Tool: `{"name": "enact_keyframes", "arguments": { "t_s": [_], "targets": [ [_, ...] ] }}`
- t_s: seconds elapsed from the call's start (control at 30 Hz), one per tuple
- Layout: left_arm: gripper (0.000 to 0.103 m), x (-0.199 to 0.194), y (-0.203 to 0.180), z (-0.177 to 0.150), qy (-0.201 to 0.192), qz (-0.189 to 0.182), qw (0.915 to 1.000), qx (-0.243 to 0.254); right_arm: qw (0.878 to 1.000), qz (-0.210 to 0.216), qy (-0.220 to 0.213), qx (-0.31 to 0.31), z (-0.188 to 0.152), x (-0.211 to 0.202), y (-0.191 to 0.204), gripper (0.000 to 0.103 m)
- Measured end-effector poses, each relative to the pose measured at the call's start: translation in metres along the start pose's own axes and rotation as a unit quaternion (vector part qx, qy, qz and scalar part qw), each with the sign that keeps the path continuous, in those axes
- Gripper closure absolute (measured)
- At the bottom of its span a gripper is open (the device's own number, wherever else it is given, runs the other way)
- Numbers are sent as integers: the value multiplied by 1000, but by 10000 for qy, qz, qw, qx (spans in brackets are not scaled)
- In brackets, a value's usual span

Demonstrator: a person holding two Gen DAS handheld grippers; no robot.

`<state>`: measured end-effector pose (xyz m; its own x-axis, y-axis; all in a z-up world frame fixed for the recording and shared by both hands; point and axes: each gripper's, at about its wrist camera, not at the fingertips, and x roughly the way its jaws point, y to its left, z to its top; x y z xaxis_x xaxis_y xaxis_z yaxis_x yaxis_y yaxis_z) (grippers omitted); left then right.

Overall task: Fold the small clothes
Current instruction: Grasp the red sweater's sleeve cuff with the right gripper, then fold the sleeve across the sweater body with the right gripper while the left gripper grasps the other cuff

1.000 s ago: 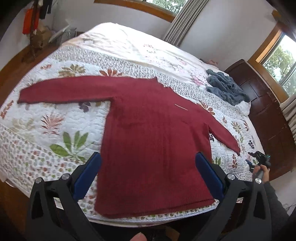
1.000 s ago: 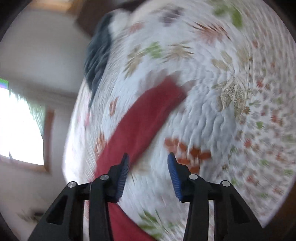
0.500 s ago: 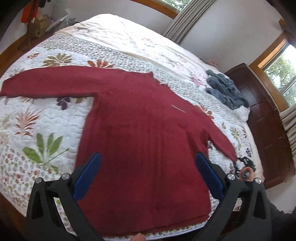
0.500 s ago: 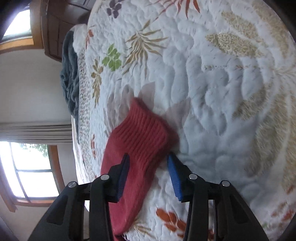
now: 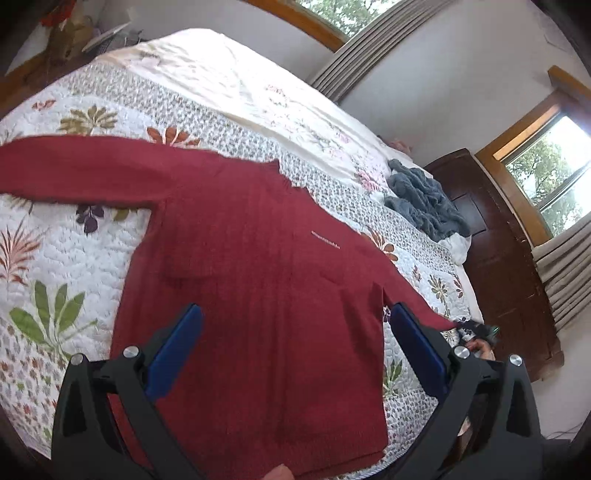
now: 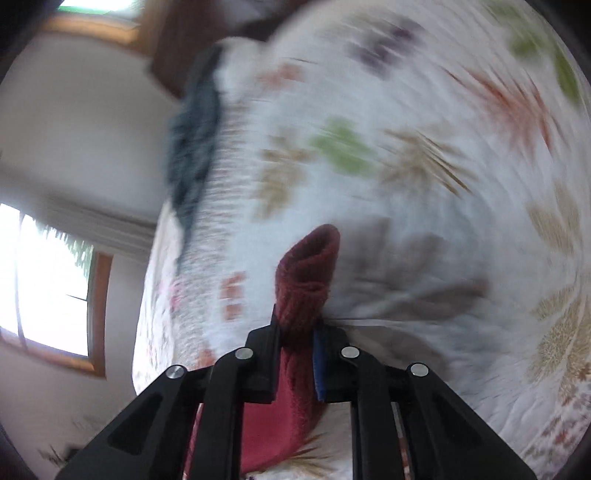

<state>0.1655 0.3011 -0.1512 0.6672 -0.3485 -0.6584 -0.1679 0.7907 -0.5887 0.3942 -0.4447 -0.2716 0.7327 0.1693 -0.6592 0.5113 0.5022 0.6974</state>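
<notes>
Now that the right hand-held gripper (image 6: pixel 295 354), open around the cuff (image 6: pixel 308 273) a moment ago, has clamped it at lower centre, the red sweater (image 5: pixel 258 280) spread across the bed (image 5: pixel 66 258) can have its sleeve folded inward, while the left hand-held gripper (image 5: pixel 295 347) hovers wide and empty.

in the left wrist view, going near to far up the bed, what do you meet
left gripper, open → red sweater lying flat on the floral quilt → grey patterned band → cream sheet → window frame
</notes>
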Motion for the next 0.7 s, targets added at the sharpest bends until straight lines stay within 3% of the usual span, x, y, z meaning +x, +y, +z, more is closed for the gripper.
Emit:
{"name": "enact_keyframes", "arguments": {
  "t_s": [0.17, 0.3, 0.57, 0.7],
  "targets": [
    [3, -6, -1, 7, -30, -240, 9997, -82, 9918, 239, -130, -1247, -21, -26, 109, 89],
    [3, 0, -5, 16, 221, 3, 9997, 90, 9755, 395, -139, -2160, -61, -35, 186, 89],
    [3, 12, -6, 39, 409, -116, 9986, 330, 9417, 603, 81, -3309, -168, -16, 277, 89],
    [3, 26, -10, 56, 509, -452, 9971, 333, 9179, 582, 282, -3915, -234, 16, 302, 89]
  ]
}}
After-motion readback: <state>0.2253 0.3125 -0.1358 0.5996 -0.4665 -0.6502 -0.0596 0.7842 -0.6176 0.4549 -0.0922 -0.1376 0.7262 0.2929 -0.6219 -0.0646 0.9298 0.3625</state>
